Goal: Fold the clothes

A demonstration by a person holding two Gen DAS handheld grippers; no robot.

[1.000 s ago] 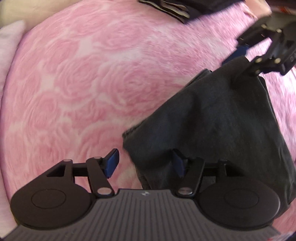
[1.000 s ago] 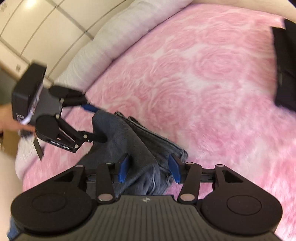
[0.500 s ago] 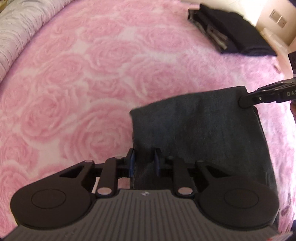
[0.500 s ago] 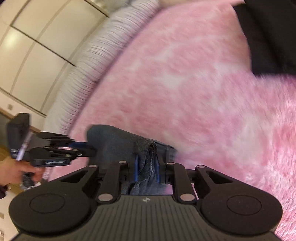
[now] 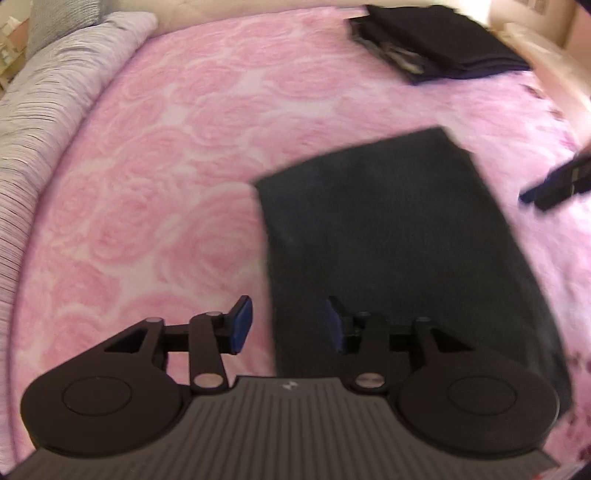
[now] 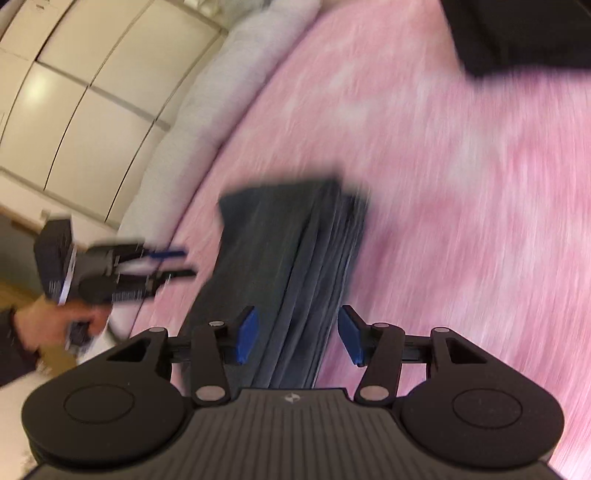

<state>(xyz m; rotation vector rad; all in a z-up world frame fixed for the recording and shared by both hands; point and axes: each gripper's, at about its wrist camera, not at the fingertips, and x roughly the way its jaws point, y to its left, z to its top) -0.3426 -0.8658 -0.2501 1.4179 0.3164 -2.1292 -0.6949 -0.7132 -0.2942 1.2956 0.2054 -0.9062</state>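
Observation:
A dark grey garment (image 5: pixel 399 240) lies folded flat on the pink rose blanket (image 5: pixel 166 166). My left gripper (image 5: pixel 288 325) hangs over its near left edge. Its jaws are opening, and the blue pads (image 5: pixel 242 325) stand clear of the cloth edge between them. In the right wrist view the garment (image 6: pixel 295 251) shows stacked folds. My right gripper (image 6: pixel 298 338) straddles its near end with its jaws opening and its pads off the cloth. The right gripper (image 5: pixel 557 181) is blurred at the right edge of the left wrist view. A hand (image 6: pixel 55 325) holds the left gripper (image 6: pixel 166 262) beside the garment.
A stack of dark folded clothes (image 5: pixel 443 48) lies at the far side of the bed and shows again as a dark stack (image 6: pixel 517 33). A striped grey pillow (image 5: pixel 44 122) lines the left edge. Pale wardrobe doors (image 6: pixel 74 92) stand behind the bed.
Both grippers were shut on the garment half a second ago and have let go. The garment now lies flat and folded, and both grippers have drawn back from it.

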